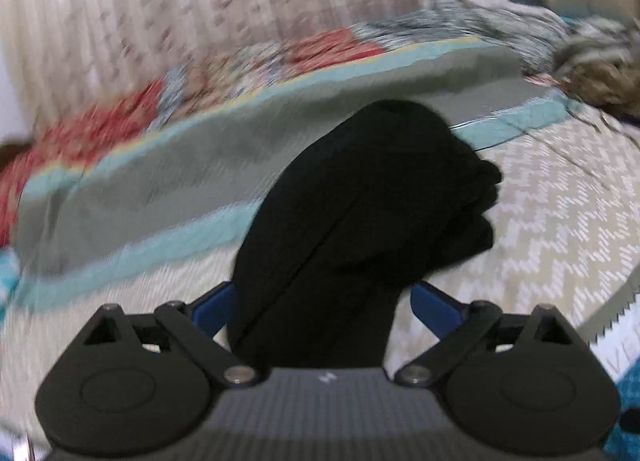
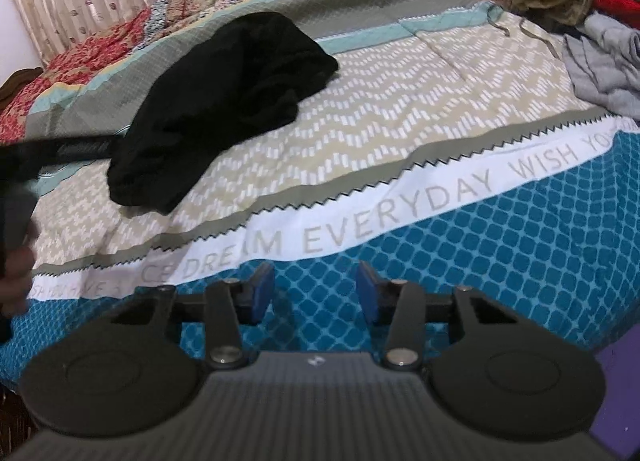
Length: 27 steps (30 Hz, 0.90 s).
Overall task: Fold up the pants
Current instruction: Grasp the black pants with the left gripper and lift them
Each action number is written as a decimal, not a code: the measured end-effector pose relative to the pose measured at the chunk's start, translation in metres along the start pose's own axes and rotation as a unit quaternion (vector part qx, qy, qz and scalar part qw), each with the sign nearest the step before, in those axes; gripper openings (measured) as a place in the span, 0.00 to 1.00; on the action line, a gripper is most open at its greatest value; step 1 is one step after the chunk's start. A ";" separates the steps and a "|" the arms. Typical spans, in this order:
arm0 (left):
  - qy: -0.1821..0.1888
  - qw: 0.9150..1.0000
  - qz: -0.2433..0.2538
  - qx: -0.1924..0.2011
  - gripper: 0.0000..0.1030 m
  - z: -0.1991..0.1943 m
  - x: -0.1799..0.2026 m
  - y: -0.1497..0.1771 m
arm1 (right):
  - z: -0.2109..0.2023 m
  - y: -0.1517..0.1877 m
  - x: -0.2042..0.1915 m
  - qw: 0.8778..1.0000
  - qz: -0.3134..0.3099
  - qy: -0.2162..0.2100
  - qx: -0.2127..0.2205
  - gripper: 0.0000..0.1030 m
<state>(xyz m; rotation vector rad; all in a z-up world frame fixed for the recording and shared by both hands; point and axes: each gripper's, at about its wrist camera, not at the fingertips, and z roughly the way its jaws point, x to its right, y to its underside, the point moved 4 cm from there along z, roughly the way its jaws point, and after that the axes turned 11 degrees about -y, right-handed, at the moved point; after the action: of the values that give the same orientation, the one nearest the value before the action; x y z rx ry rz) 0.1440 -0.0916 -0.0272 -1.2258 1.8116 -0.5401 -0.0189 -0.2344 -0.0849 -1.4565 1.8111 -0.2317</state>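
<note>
Left gripper (image 1: 320,301) fingers (image 1: 434,301) clamp the black pants (image 1: 368,197), which bulge out ahead between them (frame blurred). Right gripper (image 2: 316,293) fingers spread wide, holding nothing, near the bed (image 2: 520,245) front edge; pants bunched well beyond, toward the far-left side.

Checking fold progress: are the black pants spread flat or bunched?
Bunched. The black pants lie in a rumpled heap on the bedspread, one end held in the left gripper.
</note>
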 end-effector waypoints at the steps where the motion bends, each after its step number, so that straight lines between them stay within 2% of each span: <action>1: 0.002 1.000 0.015 0.007 1.00 0.006 0.013 -0.007 | 0.001 0.000 0.005 1.000 0.004 0.003 -0.001 0.47; 5: -0.005 0.999 0.039 0.005 0.99 0.036 0.053 -0.030 | 0.004 -0.002 0.017 1.000 0.014 0.003 0.000 0.46; 6: -0.007 0.999 0.035 0.001 0.93 0.043 0.056 -0.035 | 0.005 -0.003 0.017 1.000 0.011 0.004 0.001 0.46; 7: -0.006 1.000 0.025 -0.008 0.65 0.052 0.057 -0.041 | 0.005 -0.003 0.016 1.000 0.006 0.004 0.001 0.46; 8: -0.002 1.000 0.013 -0.020 0.49 0.058 0.053 -0.043 | 0.005 -0.003 0.015 1.000 0.001 0.004 0.002 0.47; 10: 0.047 0.997 -0.042 -0.047 0.09 0.064 0.035 -0.044 | 0.006 -0.005 0.014 1.000 -0.009 0.002 0.004 0.47; 12: 0.055 0.994 -0.082 -0.053 0.08 0.058 0.013 -0.043 | 0.009 -0.006 0.014 1.000 -0.017 0.000 0.005 0.47; 15: 0.050 0.989 -0.138 -0.030 0.07 0.032 -0.034 -0.036 | 0.010 -0.006 0.011 1.000 -0.020 -0.003 0.006 0.47; 17: 0.055 0.981 -0.183 -0.015 0.07 0.011 -0.071 -0.028 | 0.010 -0.005 0.008 1.000 -0.022 -0.006 0.007 0.46; 23: 0.048 0.954 -0.297 -0.006 0.07 -0.059 -0.182 0.028 | 0.009 -0.008 -0.007 0.999 -0.034 -0.012 0.009 0.46; 27: 0.018 0.942 -0.334 0.007 0.07 -0.105 -0.236 0.074 | 0.006 -0.016 -0.018 0.999 -0.035 -0.025 0.019 0.46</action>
<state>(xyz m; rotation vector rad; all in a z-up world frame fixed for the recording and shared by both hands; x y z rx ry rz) 0.0519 0.1407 0.0723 -1.8322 1.3804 -0.9483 -0.0026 -0.2216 -0.0718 -1.4872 1.7080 -0.2614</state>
